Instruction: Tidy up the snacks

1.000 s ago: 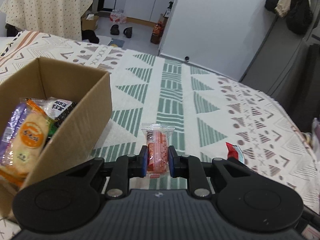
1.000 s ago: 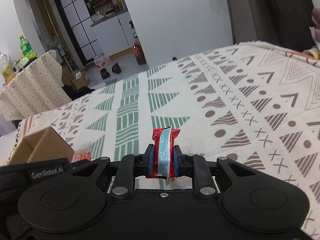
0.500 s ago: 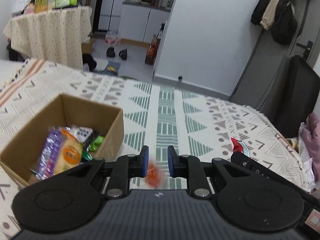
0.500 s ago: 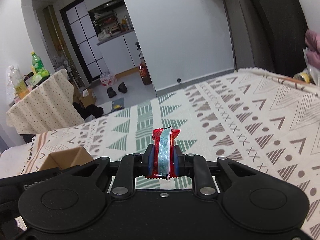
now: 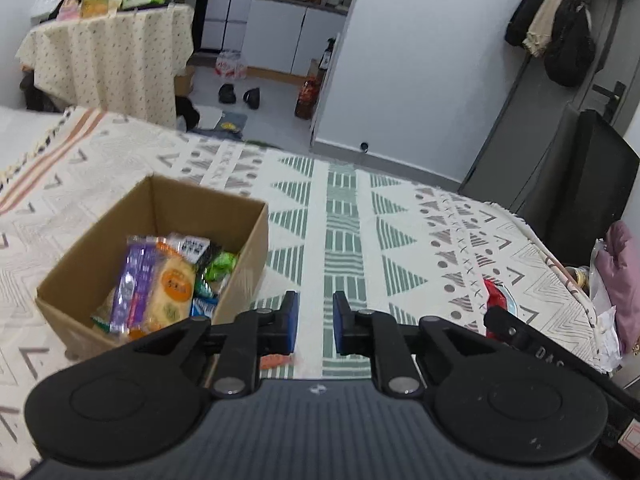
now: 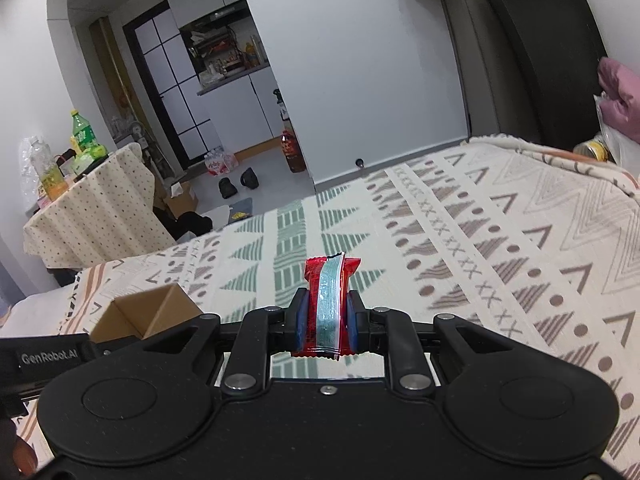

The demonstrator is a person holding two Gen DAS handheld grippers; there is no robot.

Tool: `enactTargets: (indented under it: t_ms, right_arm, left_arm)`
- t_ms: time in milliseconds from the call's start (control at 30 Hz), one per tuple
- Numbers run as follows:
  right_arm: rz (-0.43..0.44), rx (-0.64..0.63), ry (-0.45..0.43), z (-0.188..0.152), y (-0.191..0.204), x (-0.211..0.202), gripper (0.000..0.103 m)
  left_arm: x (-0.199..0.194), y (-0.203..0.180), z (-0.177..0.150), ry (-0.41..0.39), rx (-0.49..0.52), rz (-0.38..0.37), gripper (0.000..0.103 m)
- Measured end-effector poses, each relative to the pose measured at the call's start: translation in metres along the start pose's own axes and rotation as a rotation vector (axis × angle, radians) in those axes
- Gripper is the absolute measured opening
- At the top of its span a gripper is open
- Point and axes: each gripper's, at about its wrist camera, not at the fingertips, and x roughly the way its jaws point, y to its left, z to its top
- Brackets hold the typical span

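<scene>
Cotton-looking cloth with green and brown triangles covers the table (image 5: 344, 216), and its soft, slightly rumpled surface is the first source of trouble: a packet dropped on it can slide or lie half-hidden beneath a gripper. On the left of that cloth stands the cardboard box (image 5: 244, 264), open-topped and already holding several wrapped snacks, among them a purple and orange packet (image 5: 160, 284) leaning against the others; the pile sits high on the near side, so anything released carelessly over that edge may tip out instead of settling. The left gripper (image 5: 314, 322) hangs beside the box, not above it, its blue pads set a narrow gap apart with nothing between them, while a small orange packet (image 5: 275, 361) shows on the cloth just under its left finger, outside the box; the likely fault here is that this snack gets left behind or pushed further under the tool, because the gripper body hides most of it. The right gripper (image 6: 325, 322) is clamped on a red packet with a pale blue stripe (image 6: 328, 304), held upright and well clear of the box, whose corner (image 6: 152, 312) appears low to the left in the right wrist view. The pads pinch only the wrapper's lower part, so a quick swing towards the box could let it slip or fall short.
</scene>
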Motion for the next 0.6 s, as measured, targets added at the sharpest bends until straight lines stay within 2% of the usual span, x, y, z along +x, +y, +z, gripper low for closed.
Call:
enactTargets:
  t_ms: [167,333,367,433,500,567,600]
  right_arm:
    - [-0.008,0.017,0.01,-0.005,-0.014,0.003,0.019]
    - [-0.017,0.037,0.028,-0.012,-0.028,0.012,0.019]
    - [-0.018,0.038,0.035,-0.014,-0.03,0.015,0.019]
    - [-0.023,0.039,0.048,-0.019,-0.034,0.02,0.019]
    - [-0.029,0.045,0.06,-0.022,-0.039,0.025,0.019]
    - [-0.035,0.051,0.069,-0.025,-0.044,0.03,0.019]
    - [-0.038,0.053,0.074,-0.026,-0.046,0.032,0.019]
  left_arm:
    - [0.011,0.002,-0.005,0.029,0.005,0.017,0.02]
    - [0.032,0.0,-0.016,0.072,-0.005,0.035,0.029]
    - [0.038,-0.001,-0.019,0.083,-0.005,0.042,0.034]
    - [0.049,0.0,-0.024,0.106,-0.006,0.059,0.049]
    - [0.059,0.0,-0.029,0.126,-0.01,0.081,0.054]
    - [0.063,-0.006,-0.034,0.098,0.034,0.112,0.063]
    - [0.065,-0.01,-0.036,0.087,0.056,0.119,0.071]
